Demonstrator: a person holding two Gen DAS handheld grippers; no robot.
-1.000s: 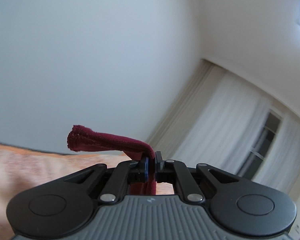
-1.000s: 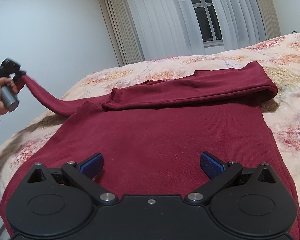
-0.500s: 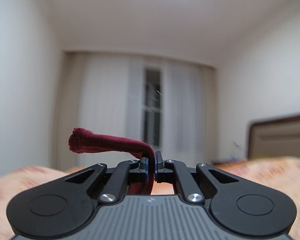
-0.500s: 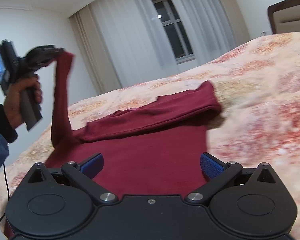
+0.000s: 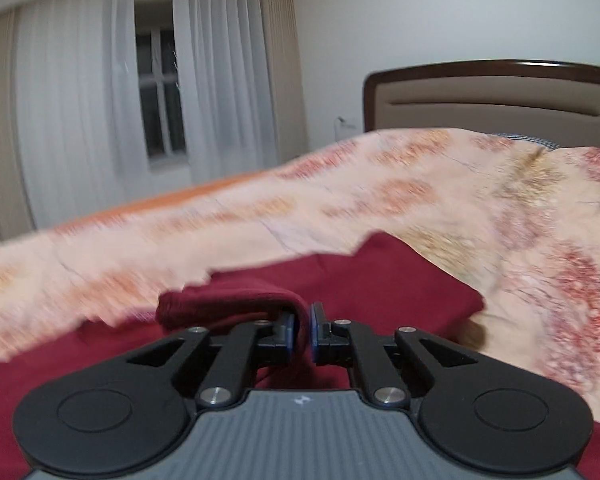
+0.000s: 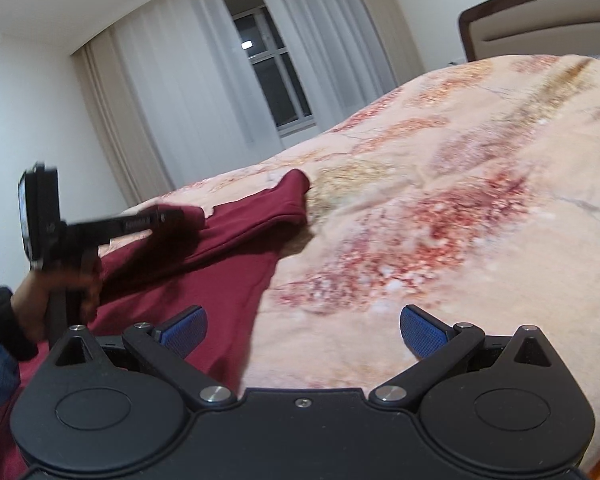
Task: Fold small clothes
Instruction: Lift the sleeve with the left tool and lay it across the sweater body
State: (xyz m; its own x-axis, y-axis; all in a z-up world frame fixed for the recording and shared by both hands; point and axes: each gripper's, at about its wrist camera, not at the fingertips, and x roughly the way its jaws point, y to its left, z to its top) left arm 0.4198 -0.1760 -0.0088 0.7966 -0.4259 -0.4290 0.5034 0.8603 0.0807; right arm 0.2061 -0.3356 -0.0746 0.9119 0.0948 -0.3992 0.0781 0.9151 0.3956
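Maroon fabric of the garment (image 5: 400, 284) is being seen spread over the near part of the floral bedspread (image 5: 440, 200) in the left wrist view, with a wooden headboard (image 5: 492, 96) at the far right and white curtains (image 5: 80, 112) over a window (image 5: 160, 92) at the far left. The sleeve cuff (image 5: 220, 306) is being draped to the left of the left gripper (image 5: 302, 334), and a fold of it is lying in the narrow gap between the blue pads (image 5: 315, 332); the jaws have just been opening slightly, and whether the cloth is being pressed cannot be told. In the right wrist view, the garment (image 6: 220, 264) is being shown at the left of the bedspread (image 6: 460, 208), a folded sleeve (image 6: 284, 204) reaching toward the far middle. The left gripper (image 6: 172, 218) is being held by a hand (image 6: 60, 284) at the left, blurred, low over the fabric. The right gripper (image 6: 302, 330) is being held wide apart, nothing between its blue pads (image 6: 422, 332), above the garment's right edge and bare bedspread.
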